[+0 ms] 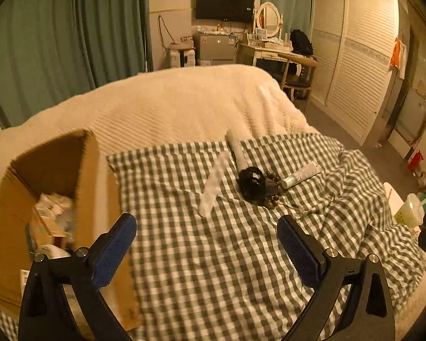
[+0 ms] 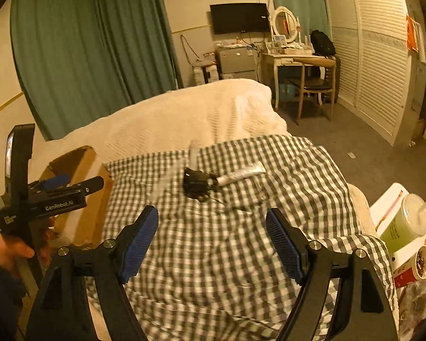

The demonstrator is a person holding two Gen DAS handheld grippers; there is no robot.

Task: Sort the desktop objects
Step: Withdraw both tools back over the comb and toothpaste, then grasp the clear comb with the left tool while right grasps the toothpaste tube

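Between the blue pads of the left gripper (image 1: 207, 238) only checked cloth shows, jaws spread wide, nothing held. Right gripper (image 2: 212, 234) likewise released, jaws apart, empty, hovering over the same grey-and-white checked sheet (image 1: 213, 270). Left gripper also visible from the right wrist view at the left edge, held by a hand (image 2: 11, 251) in a dark sleeve, just in front of the cardboard box. Cardboard box (image 1: 96, 176) stands open at the left side of the sheet, beside the left gripper's left finger; packets and crumpled wrappers lie inside it. Task things sit in a small cluster ahead of both grippers, mid-sheet, well apart from the box: a white flat strip (image 1: 214, 187) lying diagonally, a white cylinder (image 1: 237, 149) above it, a black bundle of hair ties or cord (image 1: 251, 182) touching the cylinder's near end, a string of dark beads (image 1: 269, 200) just beside the bundle, and a small white tube (image 1: 299, 174) to the right, cap toward the bundle. Right wrist view is motion-blurred, cluster smeared there. Beyond the sheet a cream blanket (image 1: 170, 105) covers the bed. At right edge, a low white surface with a green lidded cup (image 2: 406, 224) with straw and a red paper cup (image 2: 417, 265). Far wall: teal curtains (image 1: 56, 37), a wall TV (image 1: 224, 4), a dressing table with oval mirror (image 1: 268, 17), a chair, a louvred wardrobe (image 1: 355, 56).
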